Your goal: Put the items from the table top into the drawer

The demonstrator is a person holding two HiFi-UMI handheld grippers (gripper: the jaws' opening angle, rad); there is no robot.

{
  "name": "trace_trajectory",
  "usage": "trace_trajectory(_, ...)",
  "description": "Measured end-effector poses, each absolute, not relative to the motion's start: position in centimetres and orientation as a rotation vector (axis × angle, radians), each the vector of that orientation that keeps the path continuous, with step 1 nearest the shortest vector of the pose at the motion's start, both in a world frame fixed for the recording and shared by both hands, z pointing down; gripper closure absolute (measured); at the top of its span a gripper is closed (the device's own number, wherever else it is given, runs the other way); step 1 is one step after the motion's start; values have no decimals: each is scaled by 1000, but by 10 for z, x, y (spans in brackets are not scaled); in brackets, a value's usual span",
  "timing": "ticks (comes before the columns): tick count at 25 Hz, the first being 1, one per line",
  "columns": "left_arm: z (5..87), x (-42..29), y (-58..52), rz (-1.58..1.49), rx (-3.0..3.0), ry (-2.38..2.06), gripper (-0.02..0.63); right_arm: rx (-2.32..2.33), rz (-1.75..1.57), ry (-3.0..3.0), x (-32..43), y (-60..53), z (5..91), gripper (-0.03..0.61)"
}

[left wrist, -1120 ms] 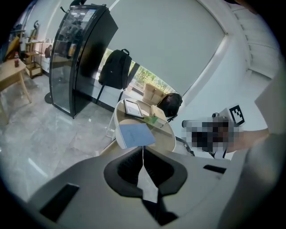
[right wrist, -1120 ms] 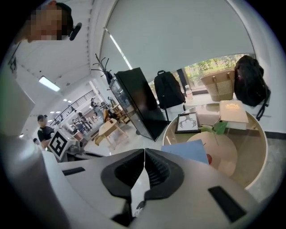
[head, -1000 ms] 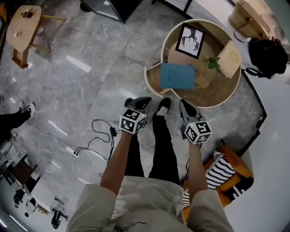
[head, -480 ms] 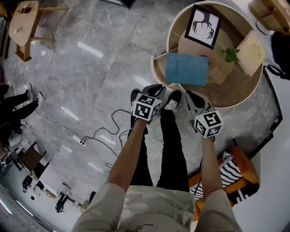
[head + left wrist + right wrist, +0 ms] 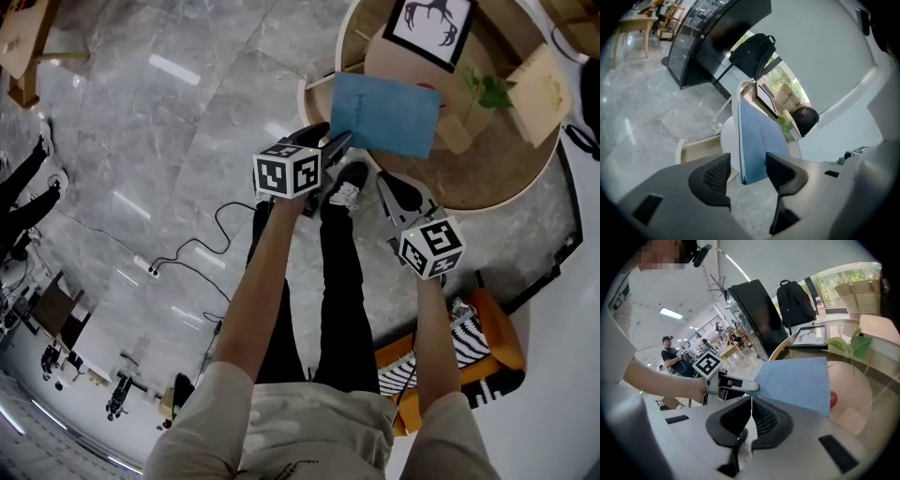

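My left gripper (image 5: 747,171) has just been opening its jaws, with the blue notebook's (image 5: 757,140) corner between them; my right gripper (image 5: 751,408) is clenched, empty.

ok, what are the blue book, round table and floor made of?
Blue book: matte card or paper cover, probably; thin, flat, no glare. Round table: light wood, going by the tan top and pale rim. Floor: polished grey stone or tile; veined, reflects ceiling lights.
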State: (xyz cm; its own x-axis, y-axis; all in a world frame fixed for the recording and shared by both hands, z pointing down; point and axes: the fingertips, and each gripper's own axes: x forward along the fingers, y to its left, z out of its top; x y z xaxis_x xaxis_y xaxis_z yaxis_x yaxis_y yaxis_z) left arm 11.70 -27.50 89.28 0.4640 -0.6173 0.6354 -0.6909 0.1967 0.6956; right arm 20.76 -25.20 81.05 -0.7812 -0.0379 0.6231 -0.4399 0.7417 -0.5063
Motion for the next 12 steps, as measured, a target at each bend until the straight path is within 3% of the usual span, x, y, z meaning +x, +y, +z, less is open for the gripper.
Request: trace_trajectory(12, 891, 136, -275, -9, 1466, -1063, 437, 412, 835, -2383, 200, -252, 801, 545)
